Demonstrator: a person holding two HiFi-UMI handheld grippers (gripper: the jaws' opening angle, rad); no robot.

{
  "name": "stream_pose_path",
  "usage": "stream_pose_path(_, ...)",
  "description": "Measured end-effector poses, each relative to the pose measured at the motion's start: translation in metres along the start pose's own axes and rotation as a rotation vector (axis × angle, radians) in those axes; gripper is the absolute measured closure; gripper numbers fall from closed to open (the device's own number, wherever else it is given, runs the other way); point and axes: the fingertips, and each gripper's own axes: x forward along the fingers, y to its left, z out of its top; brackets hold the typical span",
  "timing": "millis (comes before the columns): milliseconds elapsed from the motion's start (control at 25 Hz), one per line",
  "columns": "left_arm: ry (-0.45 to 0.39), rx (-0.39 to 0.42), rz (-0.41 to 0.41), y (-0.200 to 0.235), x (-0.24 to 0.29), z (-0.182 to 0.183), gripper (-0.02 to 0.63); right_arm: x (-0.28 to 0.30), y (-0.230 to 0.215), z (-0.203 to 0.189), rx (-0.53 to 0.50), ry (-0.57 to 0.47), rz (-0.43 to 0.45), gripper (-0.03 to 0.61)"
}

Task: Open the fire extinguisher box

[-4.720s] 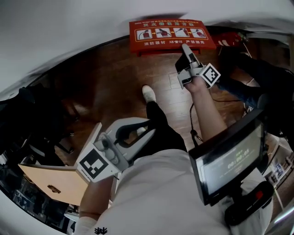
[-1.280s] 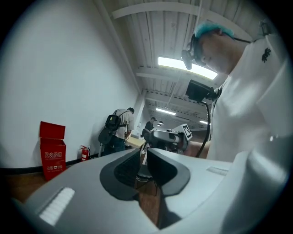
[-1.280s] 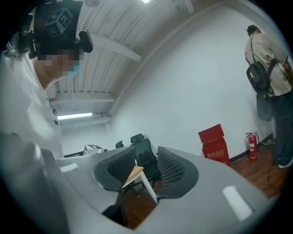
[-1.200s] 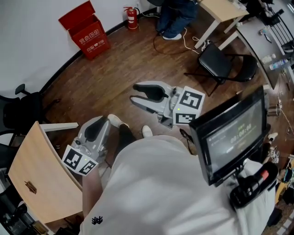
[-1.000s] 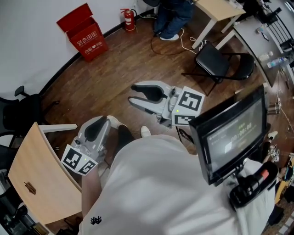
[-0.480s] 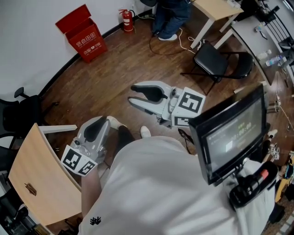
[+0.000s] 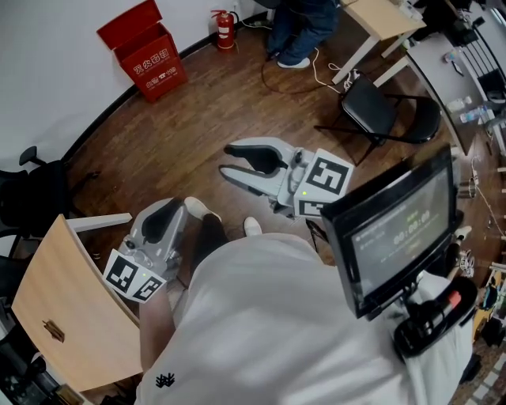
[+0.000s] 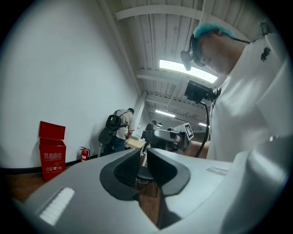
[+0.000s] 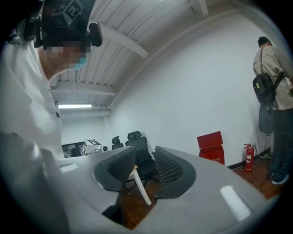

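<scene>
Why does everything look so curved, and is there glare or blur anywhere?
Head view: wide lens bends the baseboard beside the red box, light even. Left gripper view: black round border, ceiling lamp glares white. Right gripper view: same border, mosaic patch added at top left.

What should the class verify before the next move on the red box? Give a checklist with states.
1. Box lid raised: ok.
2. Left gripper empty, jaws apart: ok.
3. Right gripper empty, jaws apart: ok.
4. Grippers within reach of box: not ok, it stands far off by the wall.
5. Box contents: cannot tell.
6. Bystander apart from box: ok, beyond the extinguisher.
</scene>
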Motion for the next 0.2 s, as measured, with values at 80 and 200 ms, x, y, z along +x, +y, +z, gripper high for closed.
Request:
stream_pose_path(80, -0.005, -0.009, 0.003, 0.02, -0.003, 0.001, 0.568, 0.018, -0.01, -0.002, 0.004, 0.008, 0.0, 0.443)
stream_pose_path(200, -0.005, -0.023, 0.007, 0.052, -0.009, 0.001, 0.568, 0.047, -0.025, -0.005, 0.015, 0.019, -0.004, 0.443)
